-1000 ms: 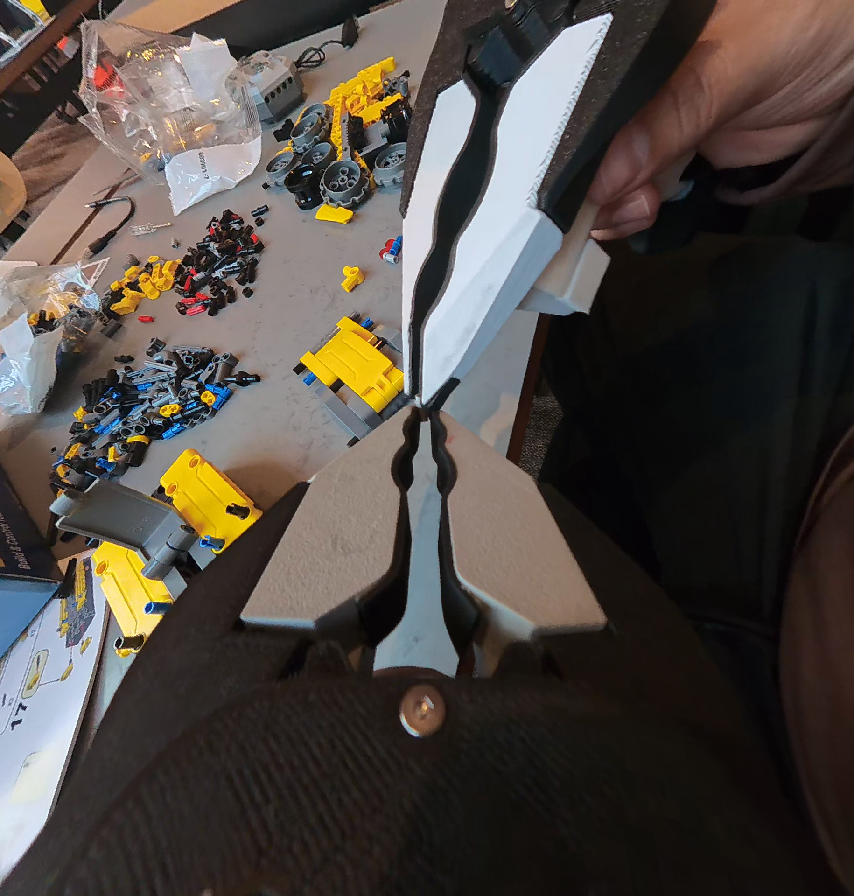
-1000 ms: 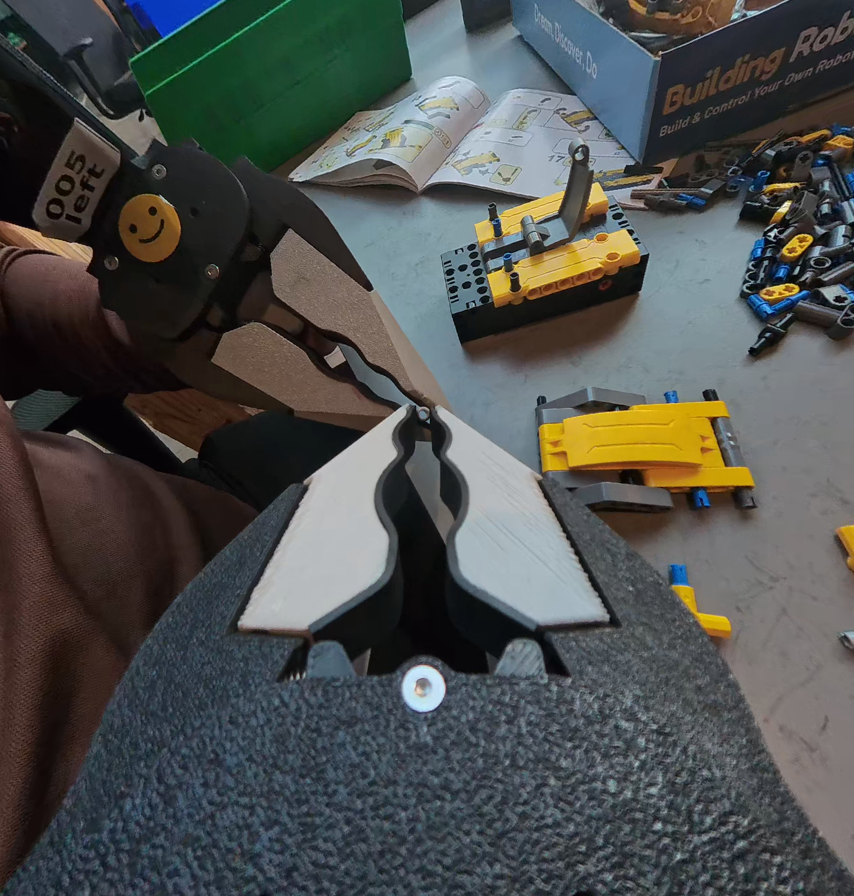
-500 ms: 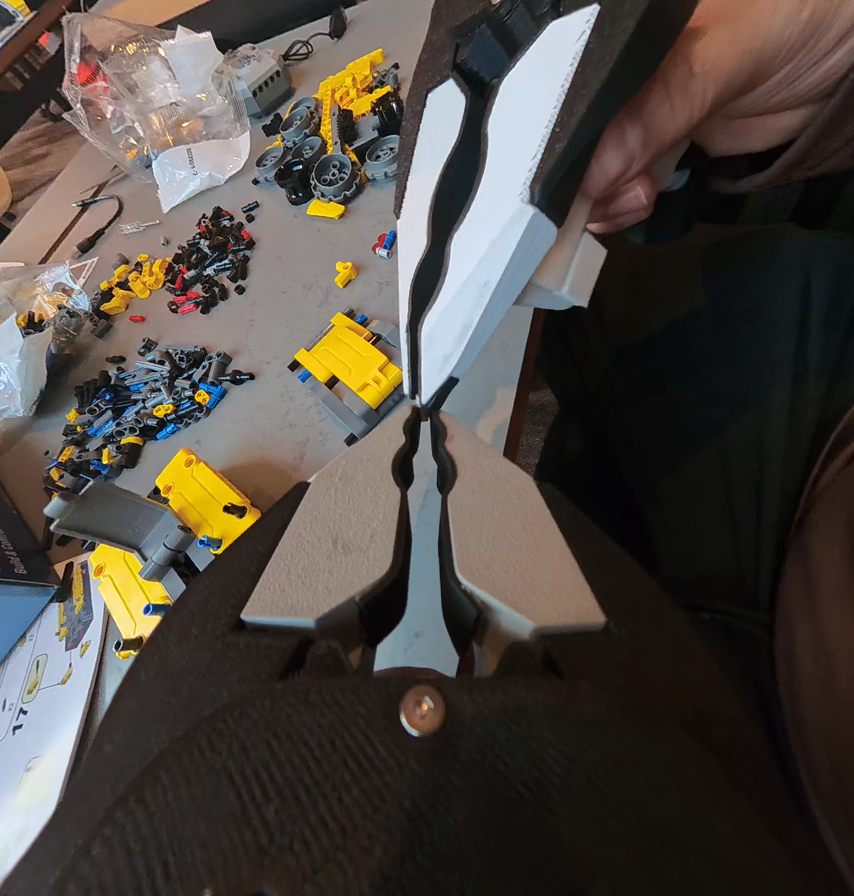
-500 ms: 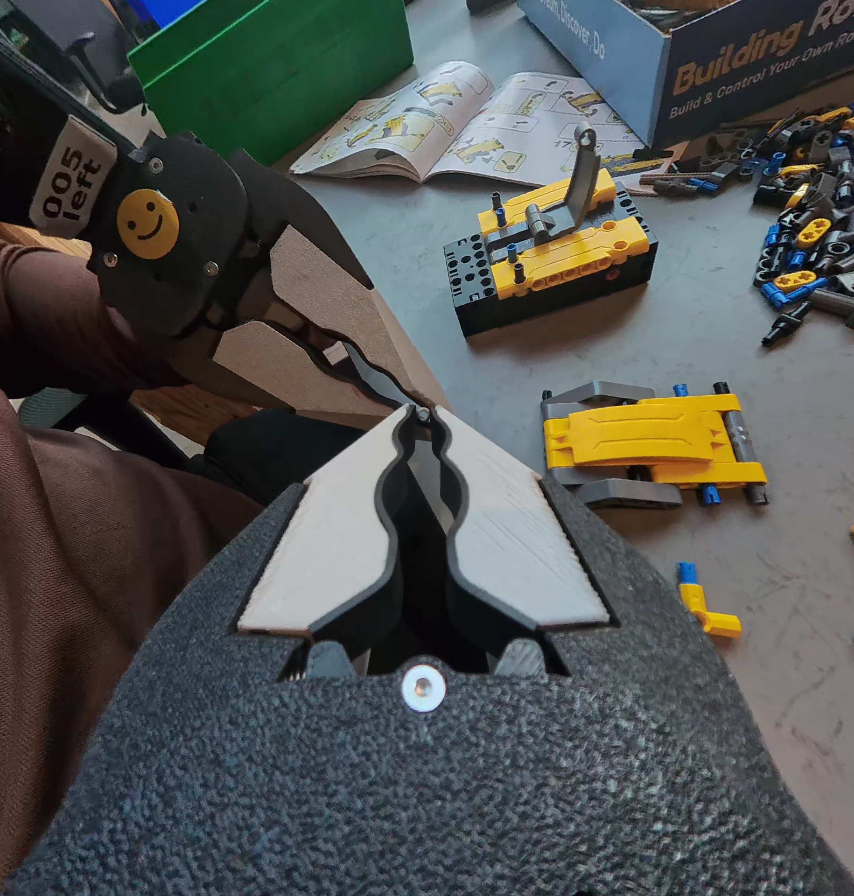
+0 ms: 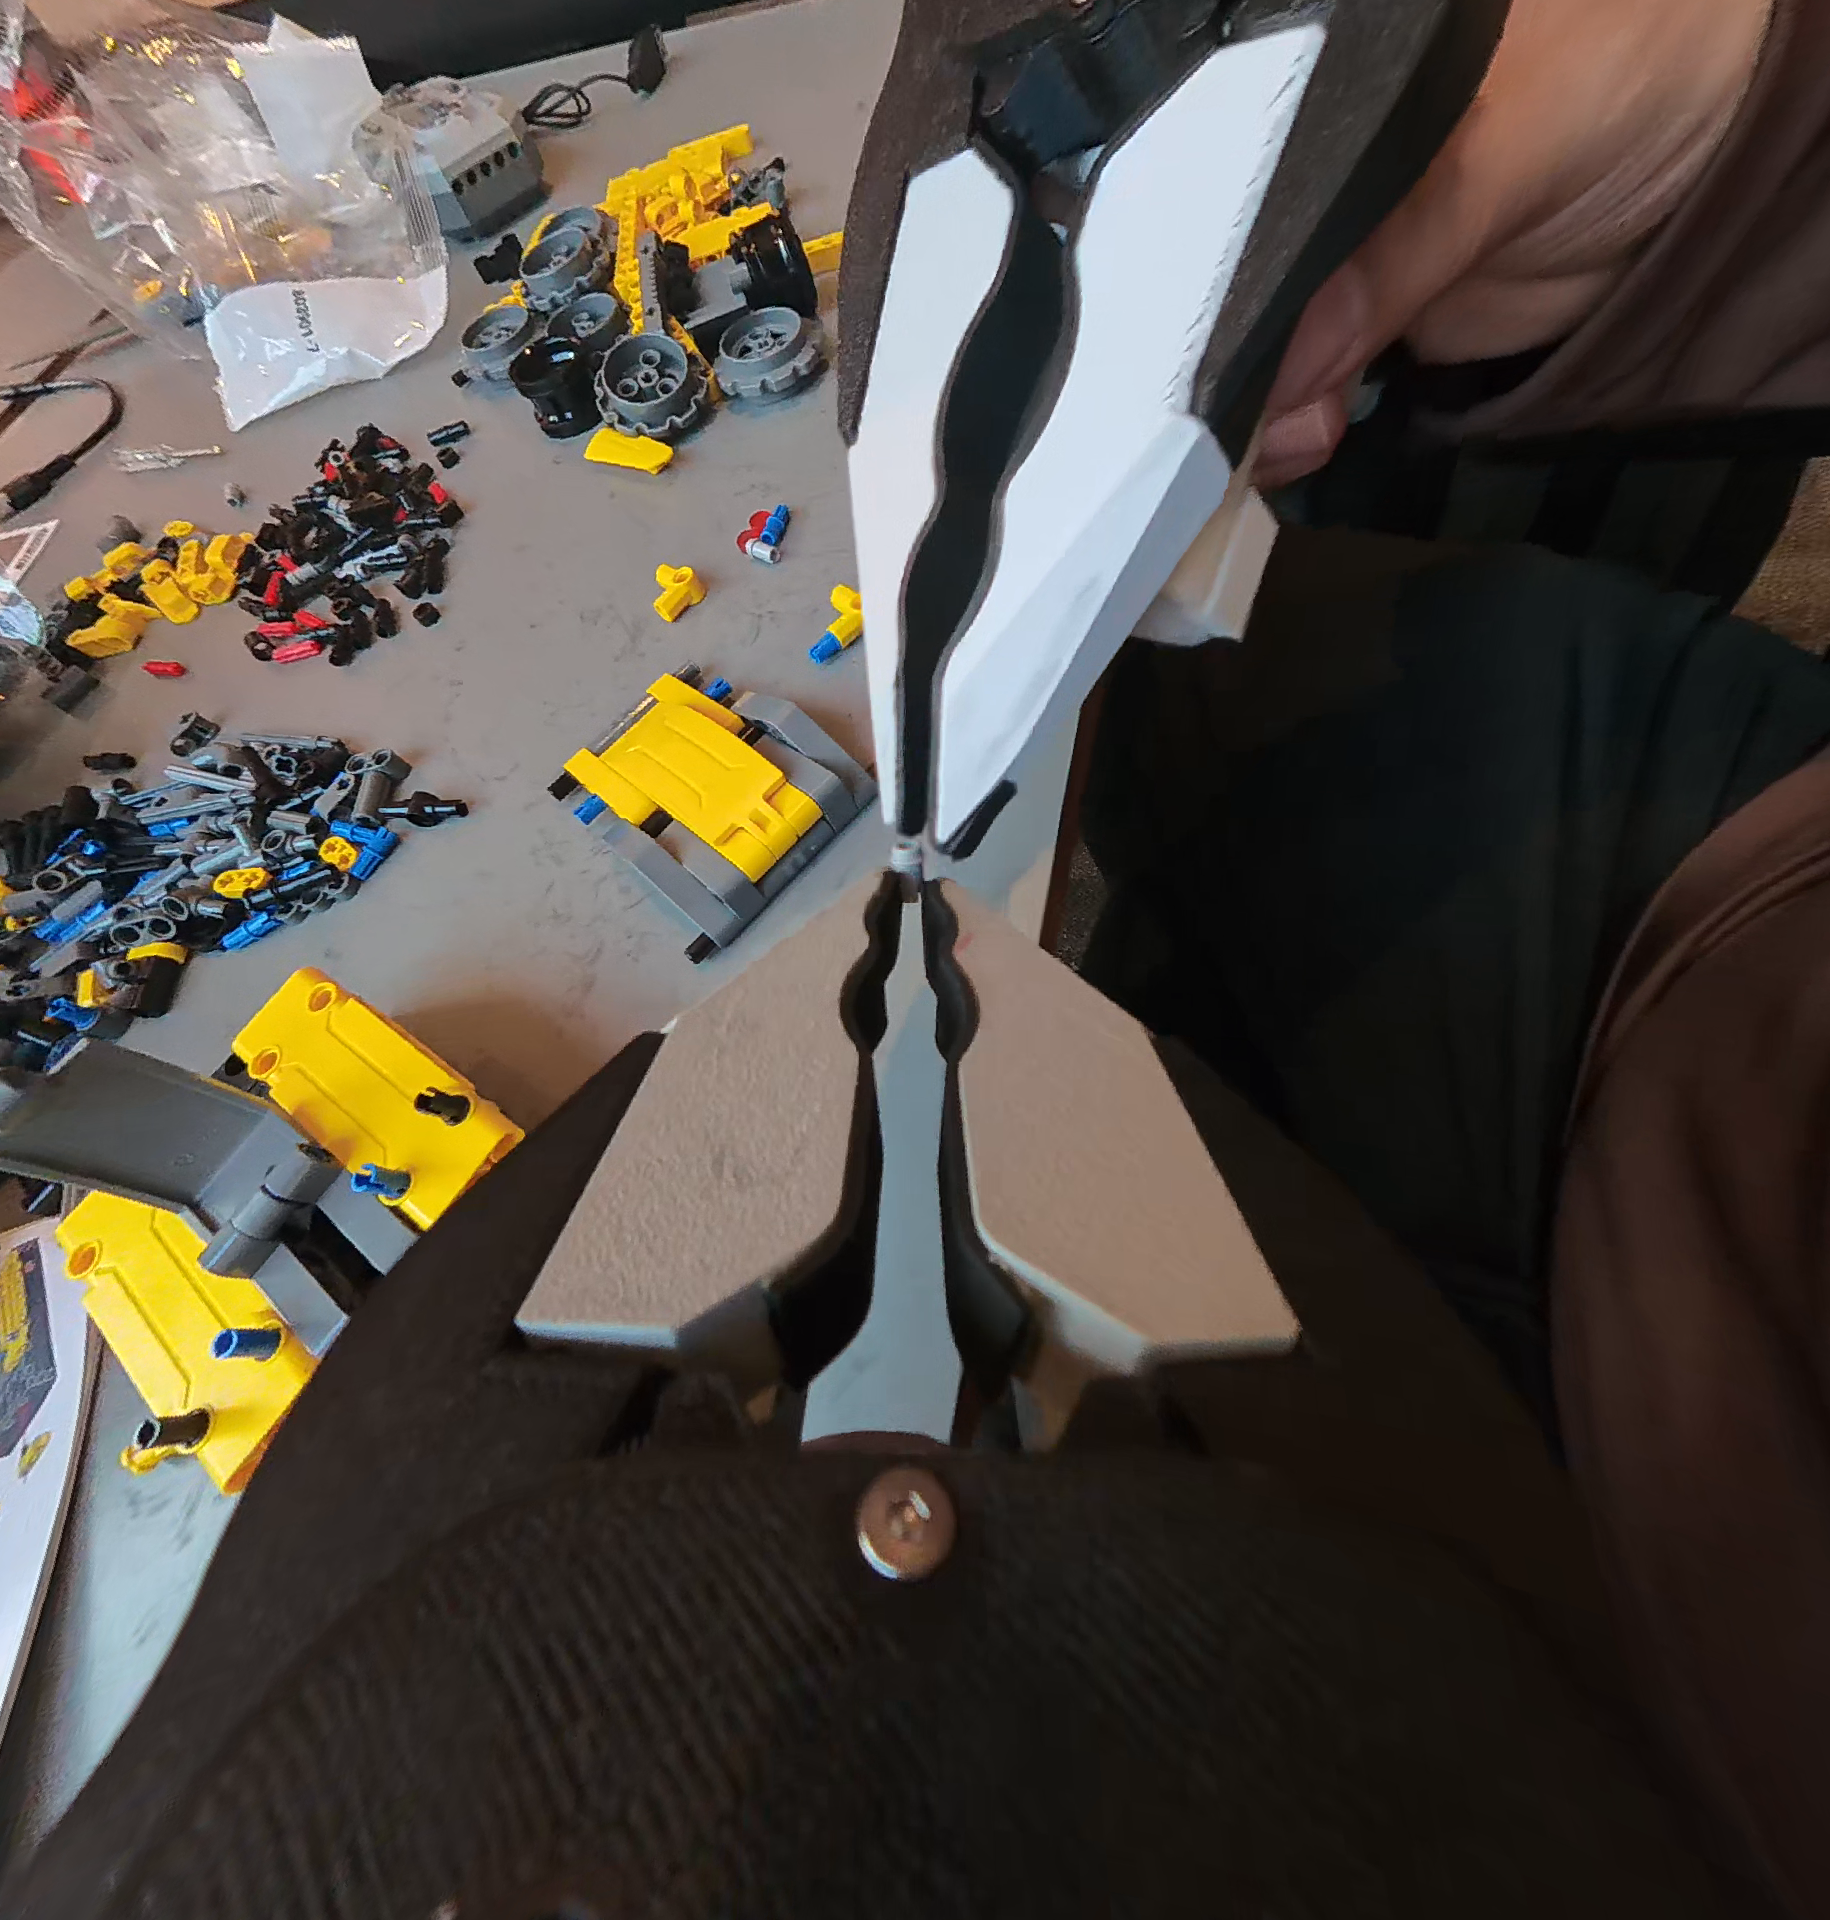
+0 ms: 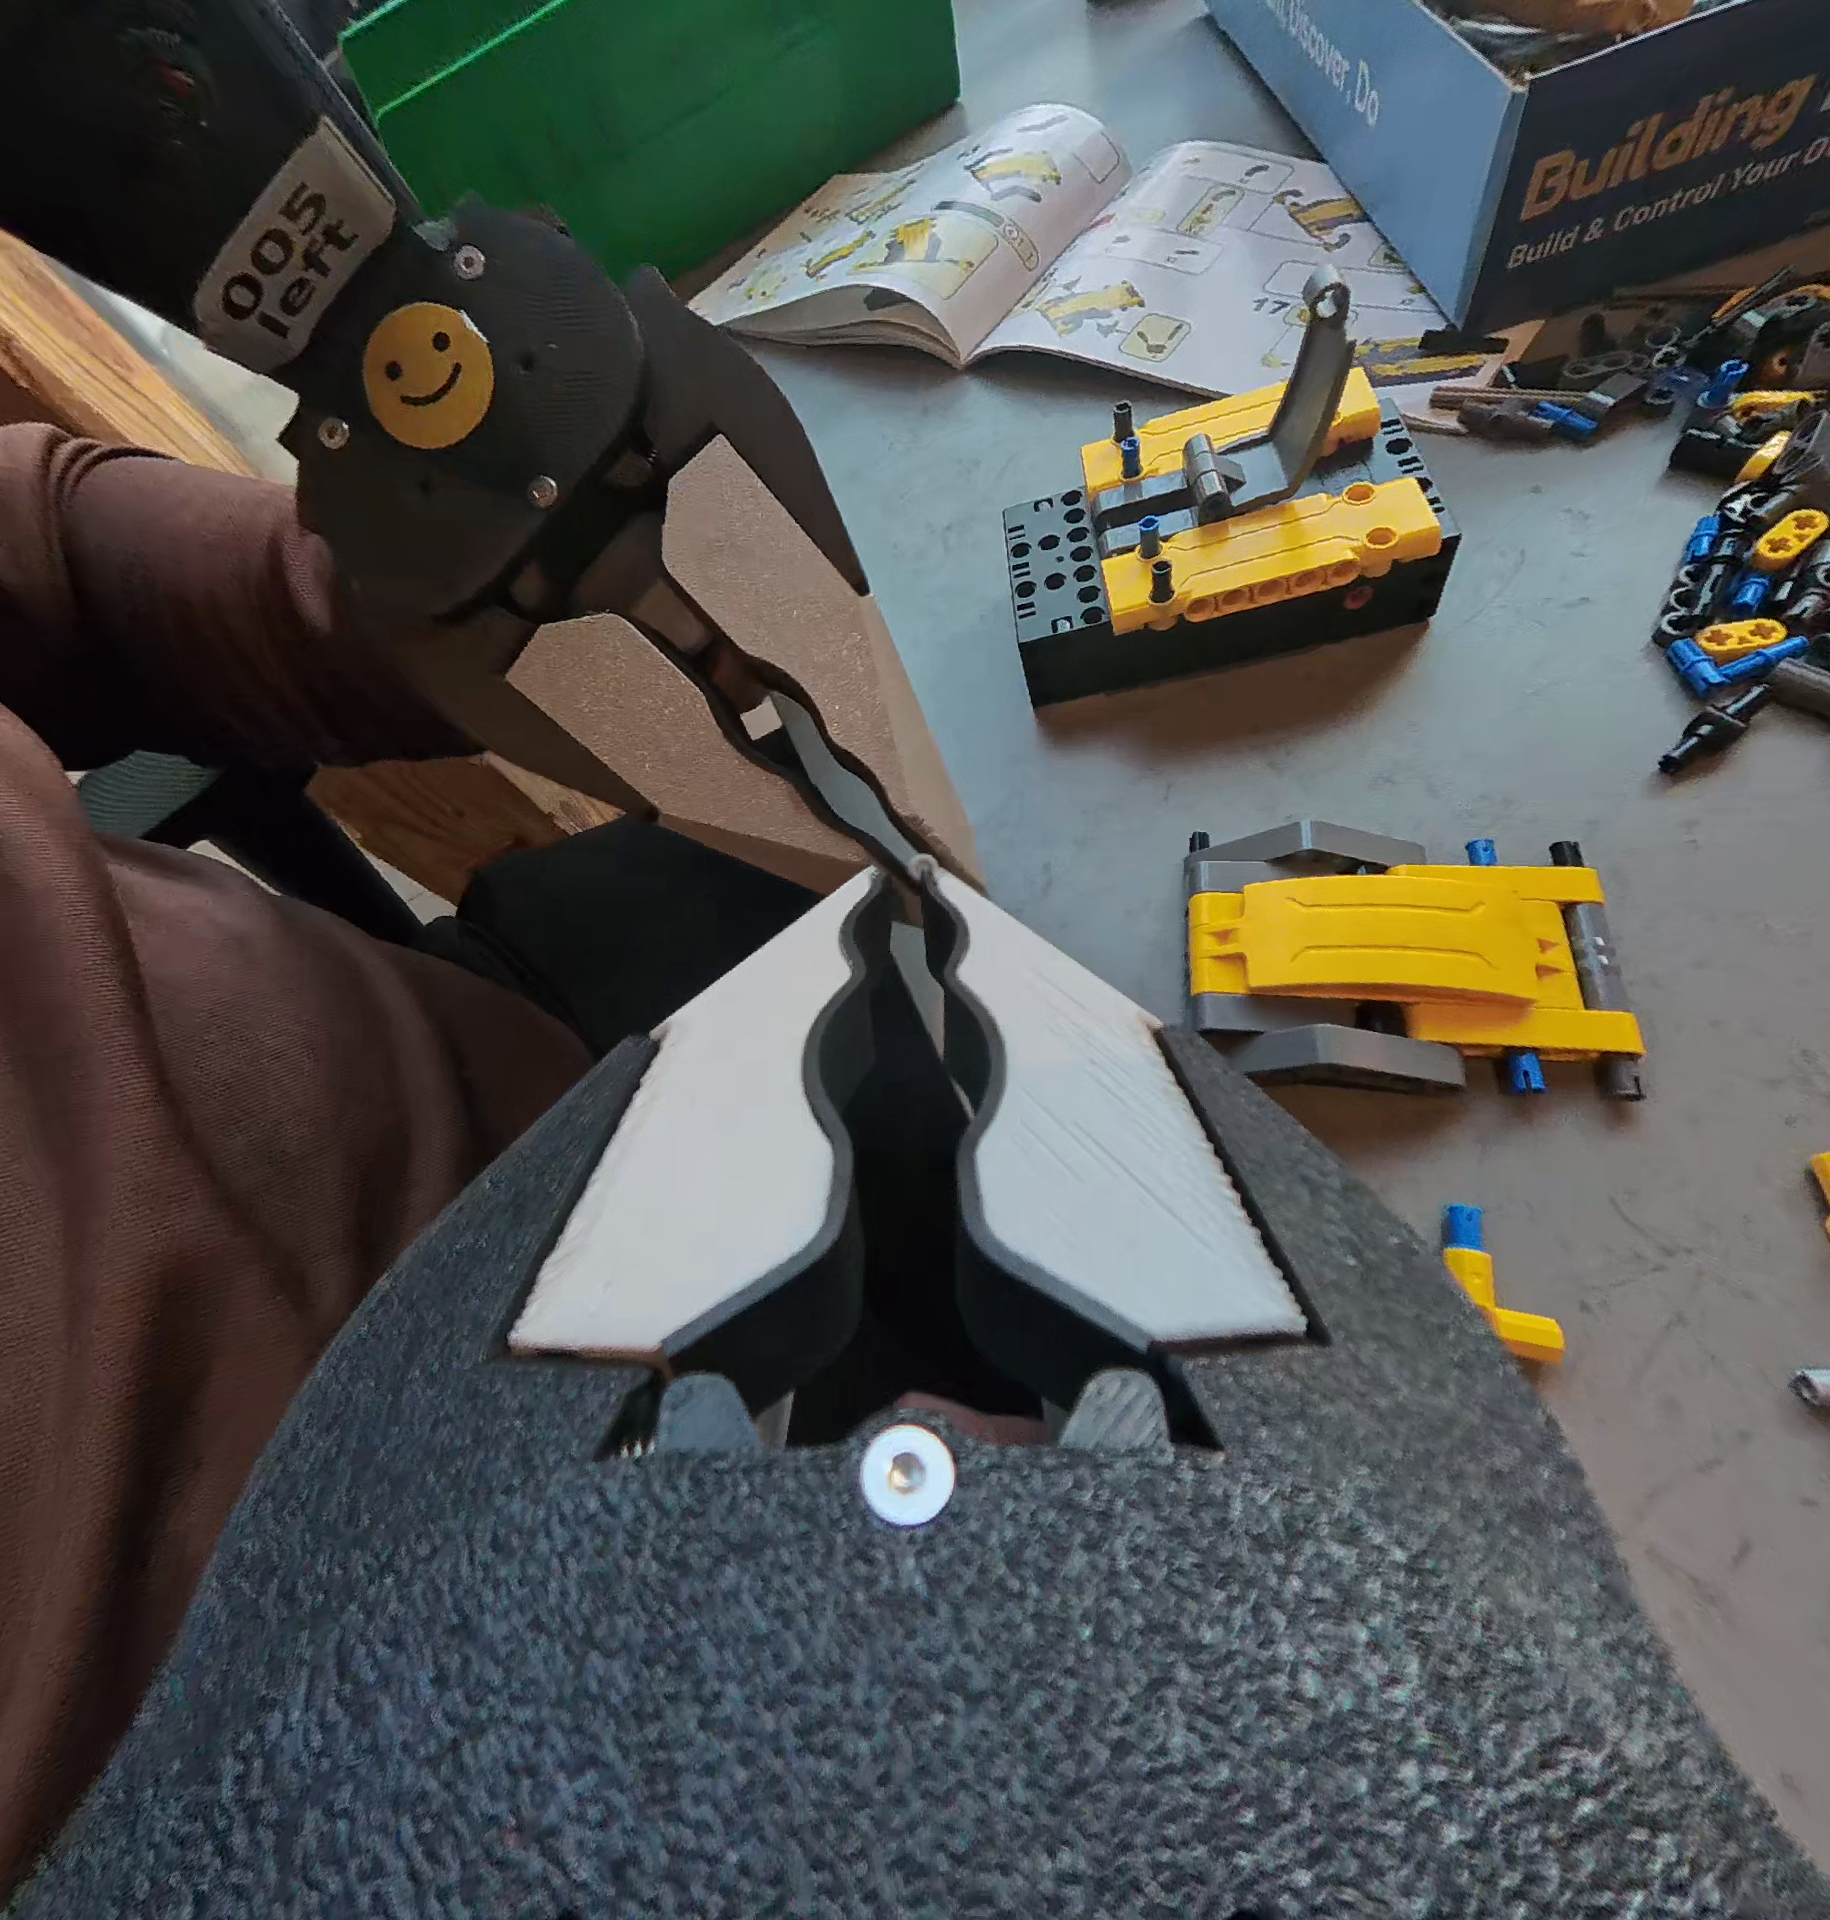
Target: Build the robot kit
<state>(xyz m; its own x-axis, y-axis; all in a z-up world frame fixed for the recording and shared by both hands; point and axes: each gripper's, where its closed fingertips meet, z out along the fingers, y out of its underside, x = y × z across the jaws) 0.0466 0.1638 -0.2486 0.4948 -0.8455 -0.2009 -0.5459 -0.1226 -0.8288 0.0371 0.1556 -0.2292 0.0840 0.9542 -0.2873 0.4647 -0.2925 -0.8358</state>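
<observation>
grey table [image 5: 537, 582] | loose brick parts [image 5: 194, 842] | open booklet [image 6: 1046, 249] | blue box [image 6: 1513, 156]

A grey, scuffed tabletop [image 6: 1181, 758] fills the scene, daylight falling across it. Its near edge shows a wooden side [image 6: 443, 821]. Past the far edge stands a green bin [image 6: 662, 114]. Beyond the near edge lies speckled carpet floor [image 5: 1815, 582].

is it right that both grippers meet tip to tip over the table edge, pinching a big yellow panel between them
Not quite. The left gripper and right gripper do meet tip to tip by the table edge, but what sits between their jaws is a tiny grey piece, not a big yellow panel. The left wrist view shows it best.
</observation>
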